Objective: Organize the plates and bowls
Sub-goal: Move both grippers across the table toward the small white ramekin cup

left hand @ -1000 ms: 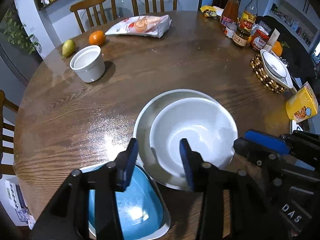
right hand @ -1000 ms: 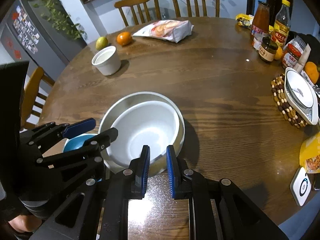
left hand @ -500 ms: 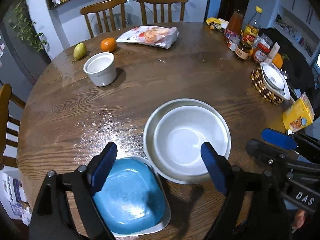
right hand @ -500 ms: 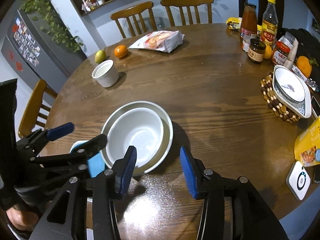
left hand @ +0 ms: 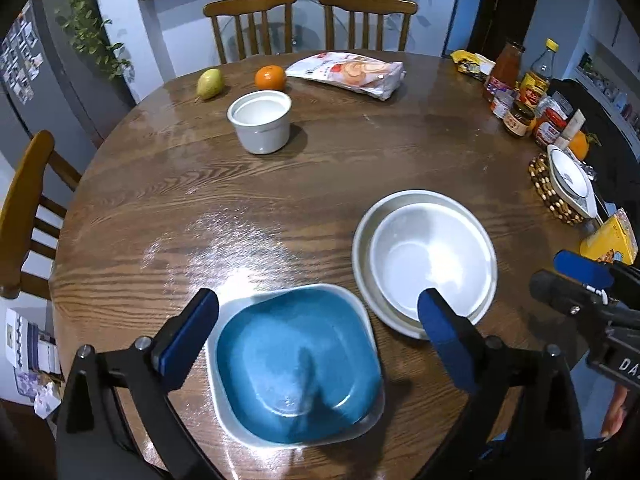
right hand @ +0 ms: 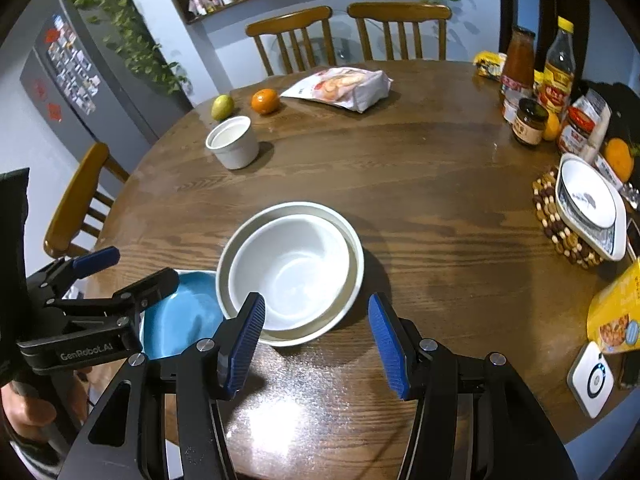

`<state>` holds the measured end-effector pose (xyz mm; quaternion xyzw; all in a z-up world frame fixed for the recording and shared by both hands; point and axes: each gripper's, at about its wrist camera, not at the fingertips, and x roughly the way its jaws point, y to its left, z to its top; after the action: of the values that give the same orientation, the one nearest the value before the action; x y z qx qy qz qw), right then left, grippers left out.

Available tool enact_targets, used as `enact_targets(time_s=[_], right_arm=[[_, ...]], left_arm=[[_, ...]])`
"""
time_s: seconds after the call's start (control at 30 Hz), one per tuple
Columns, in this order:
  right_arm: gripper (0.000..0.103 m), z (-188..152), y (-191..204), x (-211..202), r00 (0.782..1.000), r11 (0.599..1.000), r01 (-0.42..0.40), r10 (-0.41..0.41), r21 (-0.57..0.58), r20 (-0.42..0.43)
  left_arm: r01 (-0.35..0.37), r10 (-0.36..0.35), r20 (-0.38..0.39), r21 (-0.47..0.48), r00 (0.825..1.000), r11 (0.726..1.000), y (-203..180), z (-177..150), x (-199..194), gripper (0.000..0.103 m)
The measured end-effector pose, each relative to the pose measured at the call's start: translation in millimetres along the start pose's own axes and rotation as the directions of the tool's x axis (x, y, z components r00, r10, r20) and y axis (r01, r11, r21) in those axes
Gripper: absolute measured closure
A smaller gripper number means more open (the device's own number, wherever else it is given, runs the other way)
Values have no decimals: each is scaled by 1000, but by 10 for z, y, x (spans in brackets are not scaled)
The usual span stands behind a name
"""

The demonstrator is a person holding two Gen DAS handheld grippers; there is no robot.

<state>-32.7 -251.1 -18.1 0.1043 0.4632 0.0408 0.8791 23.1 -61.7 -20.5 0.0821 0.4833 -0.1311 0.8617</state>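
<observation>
Nearest in the left wrist view, the left gripper [left hand: 316,330] hangs over the blue dish [left hand: 296,364], a squarish bowl with a white outer rim at the near edge of the round wooden table [left hand: 360,168]; its jaws have just been opening and now stand wide apart, one blue pad on each side of the dish, neither touching it. In the right wrist view, the right gripper [right hand: 316,344] sits just near of the white bowl [right hand: 294,270], its jaws also freshly opened to a moderate gap with only bare table between them. The white bowl is nested inside a wider white plate [right hand: 352,240], and this stack stands just right of the blue dish, apart from it by a thin strip of wood in the left wrist view. Part of a hand [right hand: 24,412] shows at the lower left of the right wrist view, behind the left gripper. Farther right, at the table's right edge, a yellow box [right hand: 616,312] lies near a white dish [right hand: 588,200] resting on a beaded mat [right hand: 548,216]. Toward the far left stands a white cup [left hand: 260,122], with a pear [left hand: 209,83] and an orange [left hand: 270,77] beyond it. A snack bag [left hand: 352,74] lies at the far side, and jars and bottles [right hand: 536,88] cluster at the far right. Two chairs [left hand: 312,20] stand behind the table.
</observation>
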Motion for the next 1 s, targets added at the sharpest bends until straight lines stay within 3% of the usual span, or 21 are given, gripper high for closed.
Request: enact_targets(time_s=[1.0], right_arm=[[48,186,310,18,999,994,-43,44,-99,6]], left_arm=[[-59,58,-10,-70,998,996,294,-14,-31,2]])
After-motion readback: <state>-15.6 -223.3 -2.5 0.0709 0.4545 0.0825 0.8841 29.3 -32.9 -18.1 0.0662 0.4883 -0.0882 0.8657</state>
